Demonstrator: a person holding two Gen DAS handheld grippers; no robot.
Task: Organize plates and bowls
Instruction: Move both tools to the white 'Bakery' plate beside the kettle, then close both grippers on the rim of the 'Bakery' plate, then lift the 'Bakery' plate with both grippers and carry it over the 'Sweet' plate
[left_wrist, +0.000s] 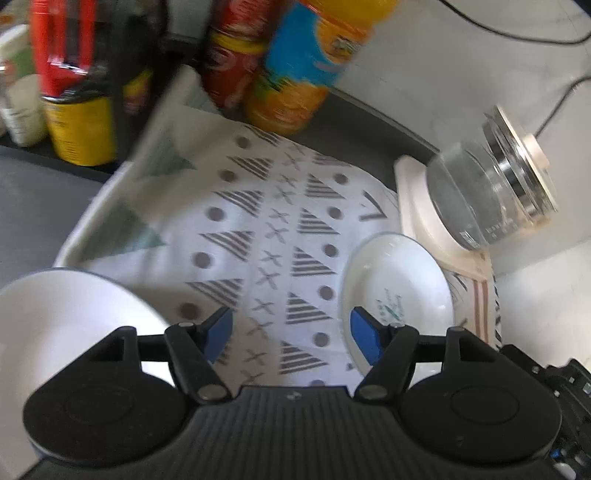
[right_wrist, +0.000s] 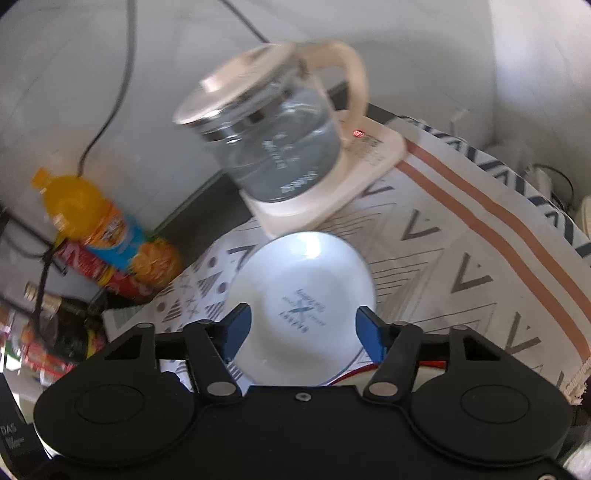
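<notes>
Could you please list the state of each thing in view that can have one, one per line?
Left gripper: open, holding nothing.
Right gripper: open, fingers flanking the small plate without touching it.
Small plate: right side up, empty, on the cloth.
White bowl: upright, looks empty.
Glass kettle: lid on, seated on its base, red light lit.
Orange juice bottle: capped.

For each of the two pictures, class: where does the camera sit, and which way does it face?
Left wrist: on the left gripper, jaws open, looking across the patterned cloth towards the bottles.
Right wrist: on the right gripper, jaws open, looking over the small plate towards the kettle.
Shared: plate, kettle, cloth, orange bottle.
</notes>
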